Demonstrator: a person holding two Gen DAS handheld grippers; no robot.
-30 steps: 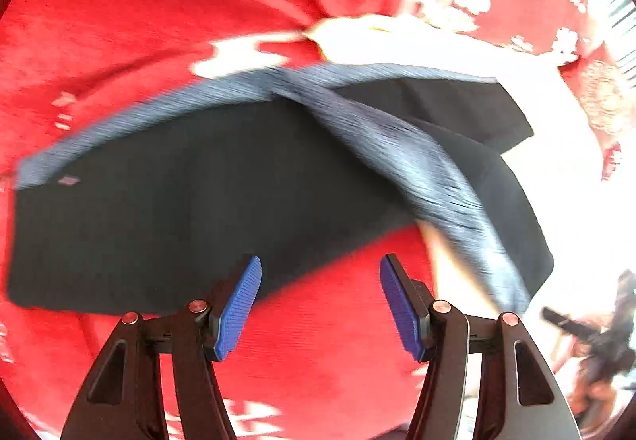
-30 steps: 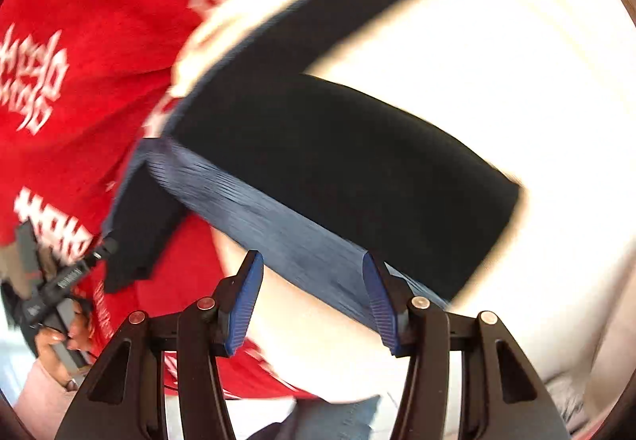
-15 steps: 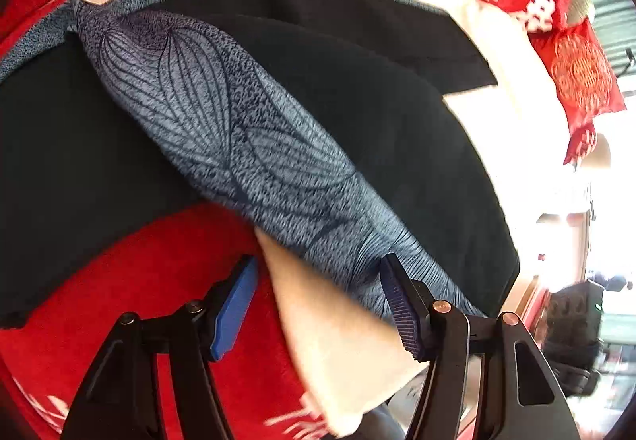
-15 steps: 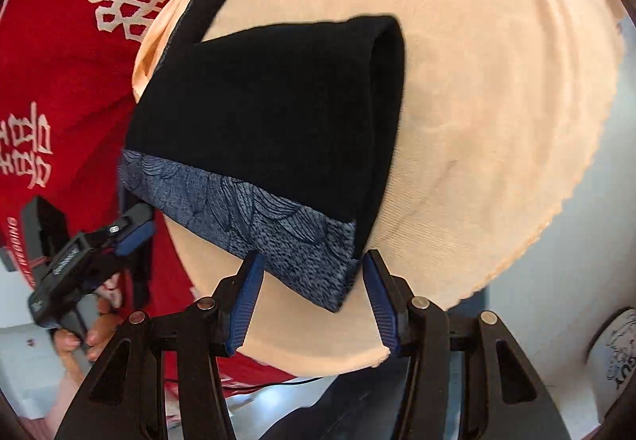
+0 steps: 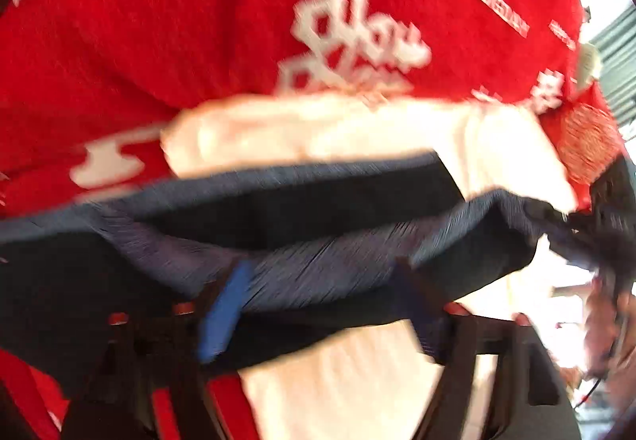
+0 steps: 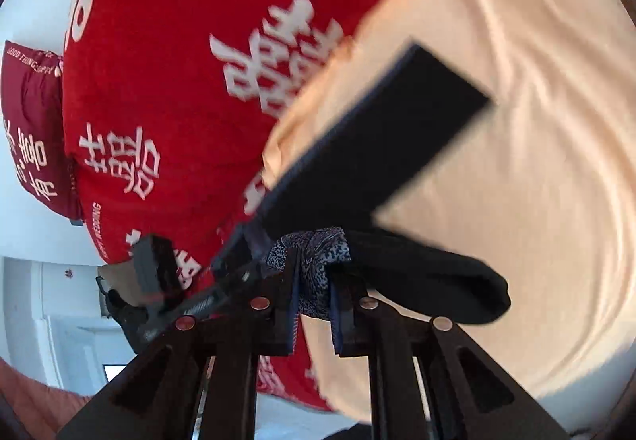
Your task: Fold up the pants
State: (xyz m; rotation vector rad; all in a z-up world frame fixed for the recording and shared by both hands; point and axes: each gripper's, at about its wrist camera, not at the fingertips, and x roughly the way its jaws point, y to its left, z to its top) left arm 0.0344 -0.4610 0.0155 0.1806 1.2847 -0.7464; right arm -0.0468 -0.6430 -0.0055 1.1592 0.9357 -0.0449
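Note:
The pants are black with a grey-blue patterned side panel and lie across a cream cloth on a red bedspread. The left wrist view is blurred. My left gripper is open, its blue fingers wide apart, with the patterned panel lying between them. My right gripper is shut on the patterned edge of the pants and holds it lifted off the cream cloth; one black leg stretches away to the upper right, and a black fold droops to the right of the fingers.
A red bedspread with white characters covers the bed. A cream cloth lies over it on the right. A dark red pillow sits at the far left. The left gripper shows in the right wrist view.
My right gripper has closed on the patterned edge of the pants and lifted it. My left gripper has moved in under the patterned panel, still open; the view is now blurred by motion.

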